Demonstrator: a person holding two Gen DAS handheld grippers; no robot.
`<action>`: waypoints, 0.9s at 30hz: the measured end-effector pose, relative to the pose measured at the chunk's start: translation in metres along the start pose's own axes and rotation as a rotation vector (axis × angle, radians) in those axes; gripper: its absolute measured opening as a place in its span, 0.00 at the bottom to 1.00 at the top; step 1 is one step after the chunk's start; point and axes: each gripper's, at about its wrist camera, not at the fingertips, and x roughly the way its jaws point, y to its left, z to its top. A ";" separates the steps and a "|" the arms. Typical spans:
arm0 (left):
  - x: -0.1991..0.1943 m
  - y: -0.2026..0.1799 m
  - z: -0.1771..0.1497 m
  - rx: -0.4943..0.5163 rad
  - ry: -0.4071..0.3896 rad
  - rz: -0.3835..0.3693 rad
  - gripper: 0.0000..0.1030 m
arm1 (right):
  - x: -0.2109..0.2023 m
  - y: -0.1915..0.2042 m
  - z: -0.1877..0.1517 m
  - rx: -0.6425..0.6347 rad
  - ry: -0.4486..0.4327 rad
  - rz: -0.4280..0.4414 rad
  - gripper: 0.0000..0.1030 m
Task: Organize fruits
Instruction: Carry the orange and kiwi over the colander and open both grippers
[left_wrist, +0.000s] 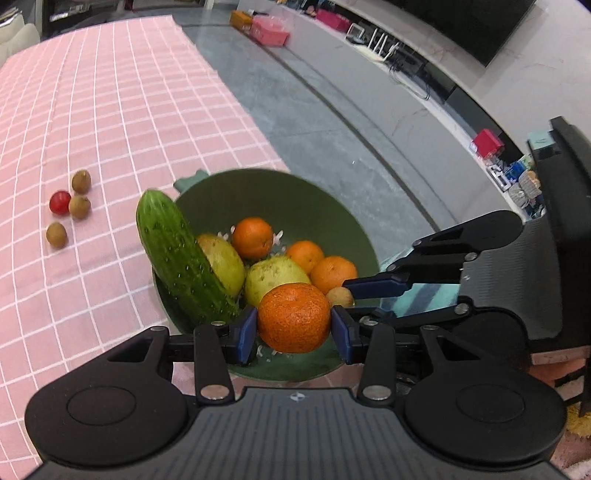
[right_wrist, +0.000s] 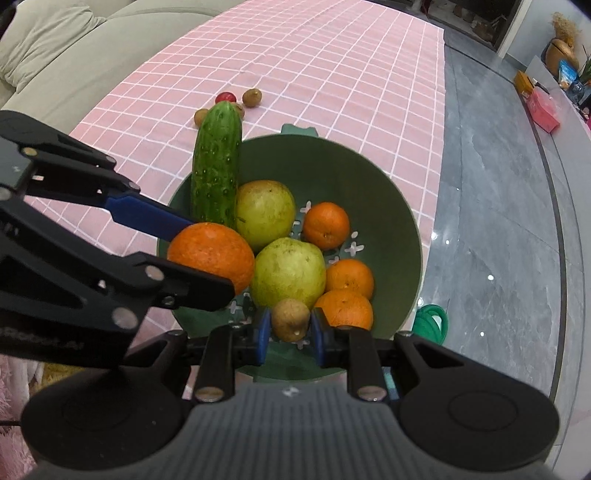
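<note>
A green bowl (left_wrist: 295, 195) (right_wrist: 402, 221) sits at the edge of the pink checked tablecloth. It holds a cucumber (left_wrist: 181, 258) (right_wrist: 218, 162), two pears (left_wrist: 275, 278) (right_wrist: 290, 273) and three small oranges (left_wrist: 253, 236) (right_wrist: 327, 225). My left gripper (left_wrist: 293, 325) is shut on a large orange (left_wrist: 293, 319) (right_wrist: 212, 254) over the bowl's near side. My right gripper (right_wrist: 291, 328) is shut on a small brown longan (right_wrist: 291, 319) (left_wrist: 340, 297) just above the bowl.
Three brown longans (left_wrist: 79, 206) (right_wrist: 252, 98) and a red cherry tomato (left_wrist: 60, 202) (right_wrist: 225, 97) lie on the cloth (left_wrist: 110, 110) beyond the bowl. The table edge drops to a grey floor (left_wrist: 332, 110) on the right. A beige sofa (right_wrist: 55, 55) stands at the far left.
</note>
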 end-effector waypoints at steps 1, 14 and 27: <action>0.002 0.001 0.000 -0.003 0.010 0.004 0.47 | 0.000 0.000 0.000 0.000 0.003 0.001 0.19; 0.024 0.009 -0.007 -0.050 0.108 0.043 0.48 | 0.017 0.001 -0.004 -0.013 0.049 0.014 0.19; 0.030 0.004 -0.007 -0.005 0.121 0.054 0.51 | 0.032 -0.002 -0.008 -0.002 0.095 0.026 0.19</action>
